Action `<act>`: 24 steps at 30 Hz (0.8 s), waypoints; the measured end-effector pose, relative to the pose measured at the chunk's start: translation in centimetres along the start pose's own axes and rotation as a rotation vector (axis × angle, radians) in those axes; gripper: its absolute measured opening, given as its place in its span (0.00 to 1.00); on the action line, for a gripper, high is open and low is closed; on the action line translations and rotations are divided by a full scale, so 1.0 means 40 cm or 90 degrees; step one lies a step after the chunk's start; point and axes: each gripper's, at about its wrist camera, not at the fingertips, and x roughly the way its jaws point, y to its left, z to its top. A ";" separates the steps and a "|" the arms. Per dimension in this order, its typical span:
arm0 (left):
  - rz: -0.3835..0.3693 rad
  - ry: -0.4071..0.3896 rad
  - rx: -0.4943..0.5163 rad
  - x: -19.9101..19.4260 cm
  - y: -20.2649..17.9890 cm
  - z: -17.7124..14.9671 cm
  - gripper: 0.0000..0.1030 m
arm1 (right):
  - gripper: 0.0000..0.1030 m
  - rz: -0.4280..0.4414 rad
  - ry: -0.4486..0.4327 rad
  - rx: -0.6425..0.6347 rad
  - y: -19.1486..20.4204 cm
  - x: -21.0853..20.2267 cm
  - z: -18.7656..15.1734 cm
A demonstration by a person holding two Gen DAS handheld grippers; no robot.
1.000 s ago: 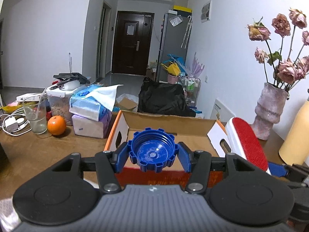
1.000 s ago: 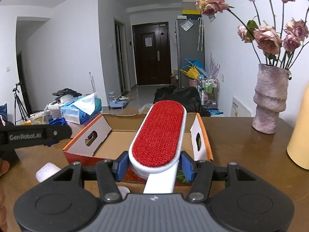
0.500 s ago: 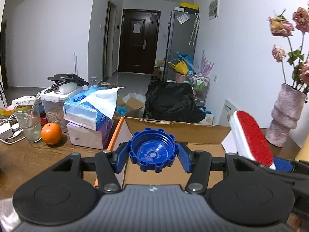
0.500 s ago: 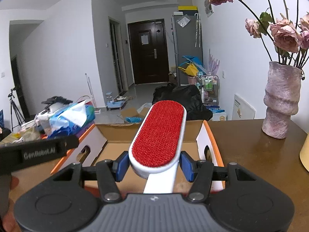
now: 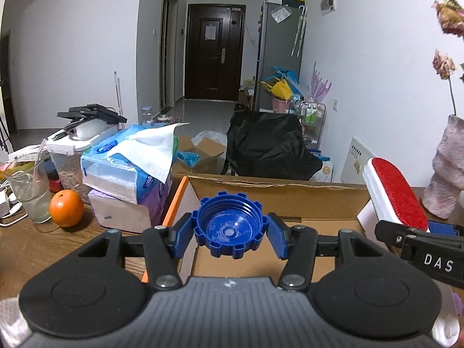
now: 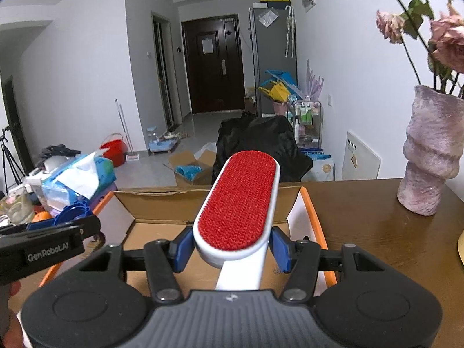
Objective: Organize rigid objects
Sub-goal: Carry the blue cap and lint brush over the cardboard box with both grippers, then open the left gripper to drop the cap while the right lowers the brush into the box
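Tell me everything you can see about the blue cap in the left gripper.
The blue cap looks like hard plastic, round, with a notched, castellated rim and screw threads inside. Its open side faces the camera, showing whitish scuffs and a small centre nub. The left gripper clamps it by its sides between blue pads, holding it above the open cardboard box.

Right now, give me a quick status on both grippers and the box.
Left hand-held gripper shut on blue cap. Right hand-held gripper shut on lint brush. Both above open cardboard box. Nothing in the way.
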 end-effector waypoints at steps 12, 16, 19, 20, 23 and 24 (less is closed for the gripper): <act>0.005 0.039 0.016 0.087 0.002 -0.023 0.54 | 0.54 0.014 0.063 0.009 -0.020 0.094 0.002; 0.003 0.045 0.023 0.097 -0.001 -0.031 0.54 | 0.54 0.015 0.071 0.012 -0.024 0.108 -0.001; -0.001 0.044 0.029 0.096 -0.005 -0.033 0.54 | 0.54 0.014 0.078 0.017 -0.026 0.116 -0.004; -0.002 0.044 0.033 0.094 -0.008 -0.033 0.54 | 0.54 0.013 0.080 0.019 -0.027 0.119 -0.002; -0.003 0.051 0.037 0.095 -0.011 -0.033 0.65 | 0.55 0.011 0.088 0.036 -0.035 0.125 0.000; -0.002 0.053 0.036 0.095 -0.010 -0.032 0.71 | 0.56 0.013 0.094 0.041 -0.040 0.125 0.000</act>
